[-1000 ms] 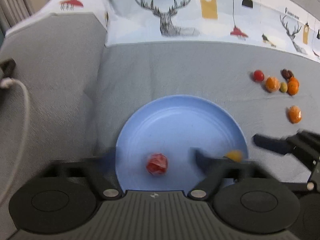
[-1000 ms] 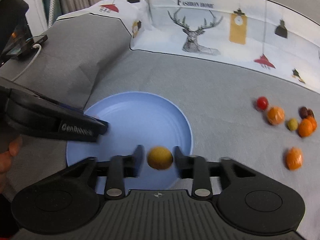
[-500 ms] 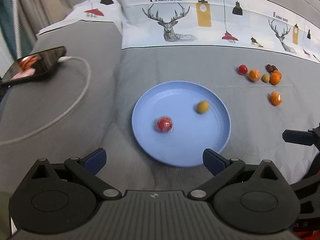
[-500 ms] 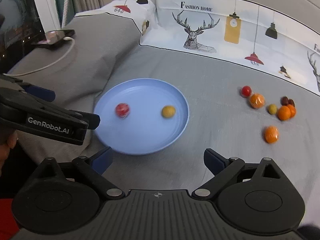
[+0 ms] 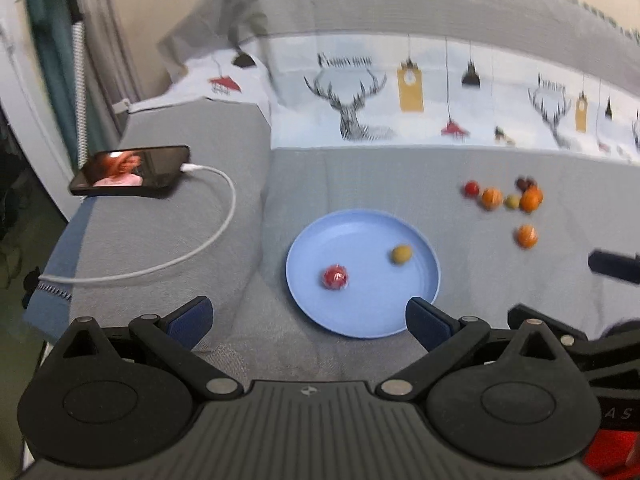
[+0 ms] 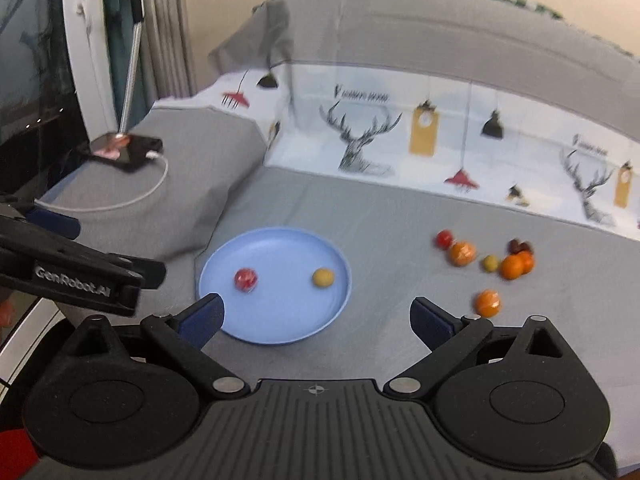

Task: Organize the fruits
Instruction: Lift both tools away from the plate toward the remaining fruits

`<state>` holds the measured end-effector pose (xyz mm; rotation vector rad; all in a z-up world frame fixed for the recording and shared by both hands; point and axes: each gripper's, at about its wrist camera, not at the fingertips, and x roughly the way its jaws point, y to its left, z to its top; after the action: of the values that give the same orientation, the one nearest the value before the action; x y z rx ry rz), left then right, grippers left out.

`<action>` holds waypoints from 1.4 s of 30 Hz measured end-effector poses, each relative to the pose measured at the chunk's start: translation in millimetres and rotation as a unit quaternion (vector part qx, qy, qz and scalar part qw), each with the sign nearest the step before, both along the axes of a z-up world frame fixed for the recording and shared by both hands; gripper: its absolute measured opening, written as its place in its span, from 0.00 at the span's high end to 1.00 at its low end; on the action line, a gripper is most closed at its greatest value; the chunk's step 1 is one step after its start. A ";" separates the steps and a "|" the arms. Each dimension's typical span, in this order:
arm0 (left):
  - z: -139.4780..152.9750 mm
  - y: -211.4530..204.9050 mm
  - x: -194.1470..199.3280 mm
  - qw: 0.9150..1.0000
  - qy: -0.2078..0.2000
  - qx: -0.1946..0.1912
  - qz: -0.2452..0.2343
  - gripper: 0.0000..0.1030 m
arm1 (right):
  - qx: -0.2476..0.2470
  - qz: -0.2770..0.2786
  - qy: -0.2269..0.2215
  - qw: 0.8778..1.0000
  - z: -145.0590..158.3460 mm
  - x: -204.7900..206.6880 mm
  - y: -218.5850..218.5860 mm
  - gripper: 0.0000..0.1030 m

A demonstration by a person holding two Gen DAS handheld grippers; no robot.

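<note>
Both grippers now sit higher and farther back from the blue plate. Left gripper and right gripper jaws gape empty, the right's having just opened off the yellow fruit beside the red fruit.

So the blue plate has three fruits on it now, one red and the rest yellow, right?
Not quite. The blue plate holds two fruits: one red fruit and one yellow fruit. The right wrist view shows it.

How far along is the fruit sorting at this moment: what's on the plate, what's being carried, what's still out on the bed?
Done: a red fruit and a yellow fruit lie on the blue plate. In hand: nothing; the left tool and right tool are both open and empty. Left: a cluster of loose fruits plus one separate orange on the grey bed cover, right of the plate.
</note>
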<state>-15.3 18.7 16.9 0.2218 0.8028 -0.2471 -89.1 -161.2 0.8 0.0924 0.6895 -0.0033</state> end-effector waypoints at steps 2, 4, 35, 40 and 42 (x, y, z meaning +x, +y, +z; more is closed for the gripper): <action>1.5 4.6 -8.8 1.000 -0.002 -0.009 0.007 0.00 | -0.002 -0.006 -0.003 1.000 2.7 -10.5 1.2 0.03; 1.2 8.4 -15.5 1.000 0.005 -0.014 0.008 0.00 | -0.002 -0.013 -0.007 1.000 4.3 -20.8 5.1 0.03; -7.8 13.4 -29.5 1.000 0.013 -0.004 -0.001 0.00 | 0.009 -0.012 -0.006 1.000 -2.9 -33.9 13.9 0.01; -11.6 11.6 -24.4 1.000 0.019 -0.001 -0.003 0.00 | 0.014 -0.014 0.001 1.000 -9.0 -30.1 12.6 0.01; -13.0 11.1 -22.1 1.000 0.022 0.000 -0.002 0.00 | 0.016 -0.014 0.004 1.000 -11.1 -28.1 11.9 0.01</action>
<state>-37.4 29.8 3.9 0.2190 0.8459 -0.2567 -117.2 -149.3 -10.3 0.1335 0.6967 -0.0190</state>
